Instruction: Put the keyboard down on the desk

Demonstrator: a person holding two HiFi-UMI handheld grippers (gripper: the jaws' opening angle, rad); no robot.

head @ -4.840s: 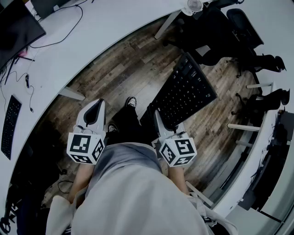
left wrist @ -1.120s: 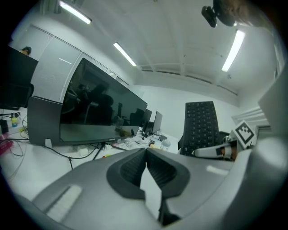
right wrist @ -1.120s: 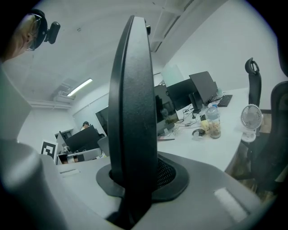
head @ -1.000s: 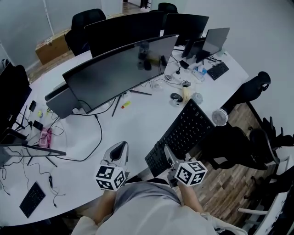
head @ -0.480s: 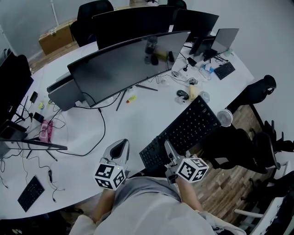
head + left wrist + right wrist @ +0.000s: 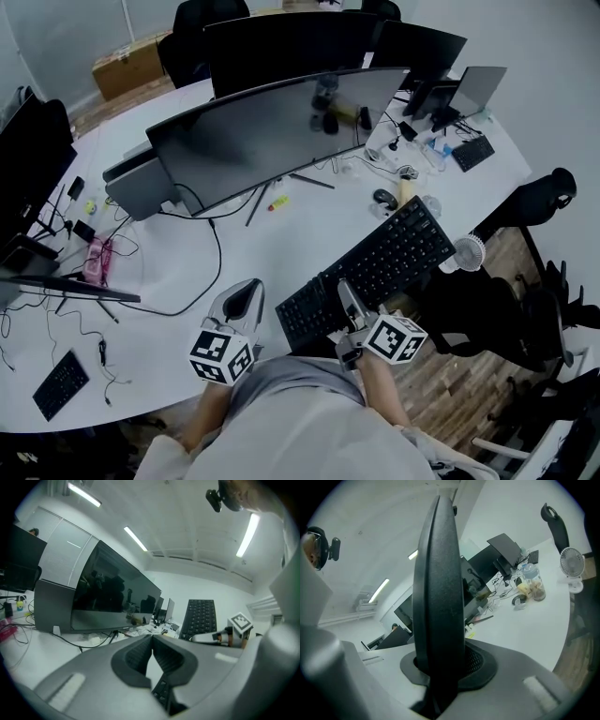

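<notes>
Head view shows the black keyboard (image 6: 375, 267) slanting over the near edge of the white desk (image 6: 281, 234), its far end close to a mouse (image 6: 383, 198) and a small fan (image 6: 466, 251). Whether its underside touches the desktop cannot be told. The right gripper (image 6: 347, 298) has hold of the keyboard's near end. In the right gripper view the keyboard stands edge-on between the jaws, and both pads press against it. The left gripper (image 6: 246, 292) hovers over the desk just left of the keyboard, apart from it. In the left gripper view its jaws meet at the tips with nothing between them. A wide curved monitor (image 6: 272, 131) stands farther back on the desk.
</notes>
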